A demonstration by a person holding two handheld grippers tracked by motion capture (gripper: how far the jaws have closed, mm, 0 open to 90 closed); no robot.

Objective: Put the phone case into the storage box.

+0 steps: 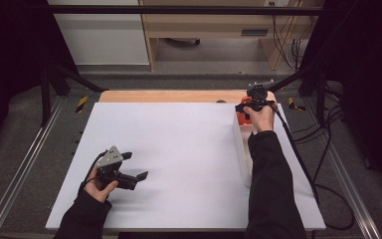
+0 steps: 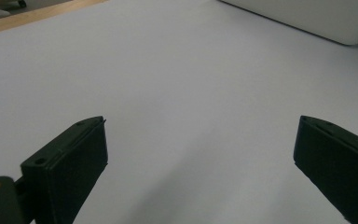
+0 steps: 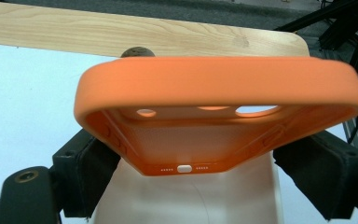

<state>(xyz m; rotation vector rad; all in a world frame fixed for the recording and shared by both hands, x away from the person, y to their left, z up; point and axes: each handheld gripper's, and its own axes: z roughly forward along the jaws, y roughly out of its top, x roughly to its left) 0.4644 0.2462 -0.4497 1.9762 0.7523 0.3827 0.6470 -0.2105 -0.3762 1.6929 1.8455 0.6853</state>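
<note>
Right claw (image 3: 214, 163) gripping orange phone case (image 3: 219, 93), unbranded

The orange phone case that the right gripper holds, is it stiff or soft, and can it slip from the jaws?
The orange phone case is probably soft and bendy: it is a thin, empty shell with rounded edges. It looks light for its size. The right gripper pinches it at both side walls, and the matte surface suggests it should not slip easily, though a hard squeeze may bend it.

Your left gripper (image 1: 135, 165) sits low at 7 o'clock, jaws spread wide, nothing between them, pointing toward 3 o'clock. Your right arm stretches out to 1 o'clock; right gripper (image 1: 247, 107) there, jaws clamped on an orange phone case (image 3: 219, 88).
</note>
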